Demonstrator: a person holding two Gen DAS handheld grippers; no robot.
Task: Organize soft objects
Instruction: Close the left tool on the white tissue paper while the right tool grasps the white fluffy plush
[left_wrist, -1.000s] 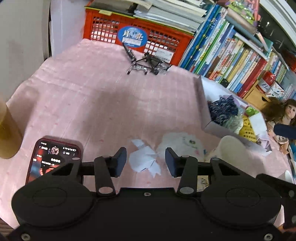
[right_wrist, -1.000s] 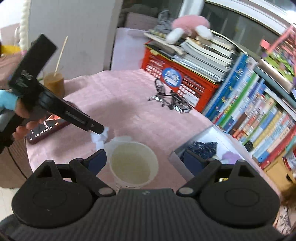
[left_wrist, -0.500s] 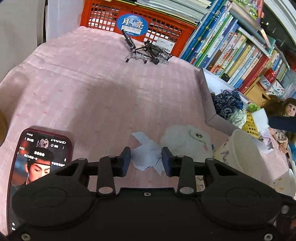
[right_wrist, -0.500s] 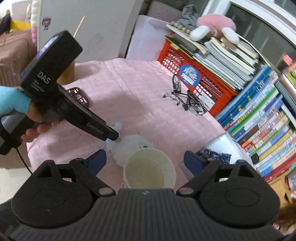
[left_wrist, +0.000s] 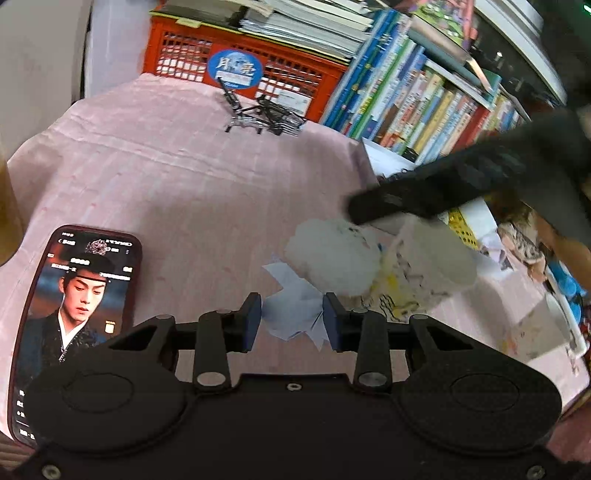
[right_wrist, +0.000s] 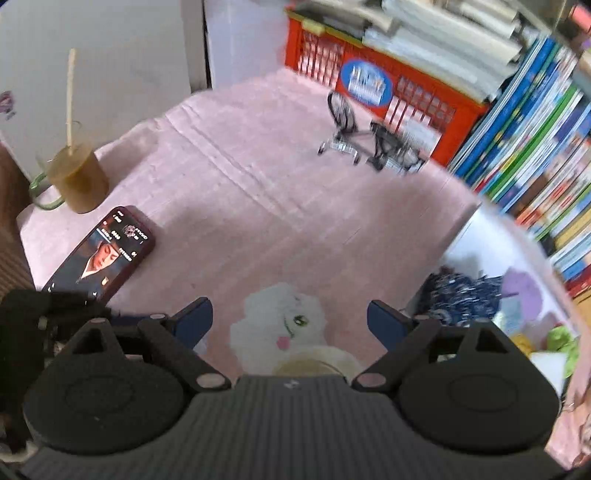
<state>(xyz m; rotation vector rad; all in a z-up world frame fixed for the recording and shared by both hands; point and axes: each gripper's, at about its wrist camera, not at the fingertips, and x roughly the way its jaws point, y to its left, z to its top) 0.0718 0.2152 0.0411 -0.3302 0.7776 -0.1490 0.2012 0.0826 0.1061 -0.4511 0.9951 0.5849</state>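
A crumpled white tissue (left_wrist: 293, 308) lies on the pink tablecloth between the fingers of my left gripper (left_wrist: 291, 323), whose pads are close on both sides of it. A fluffy white plush toy (left_wrist: 332, 258) lies just beyond, touching a white paper cup (left_wrist: 428, 269). In the right wrist view the plush toy (right_wrist: 280, 325) sits between the wide-open fingers of my right gripper (right_wrist: 290, 317), with the cup rim (right_wrist: 314, 363) just below. A white box (right_wrist: 491, 266) at the right holds a dark blue cloth (right_wrist: 454, 291) and other soft items.
A phone (left_wrist: 74, 295) with a lit screen lies at the left. A glass of brown drink (right_wrist: 75, 177) stands at the far left. A small metal bicycle model (left_wrist: 262, 114), a red crate (left_wrist: 240, 70) and a row of books (left_wrist: 424, 99) line the back.
My left gripper has narrowed around the tissue. My right gripper has swung in over the plush toy and cup, and now shows as a dark blur in the left wrist view.
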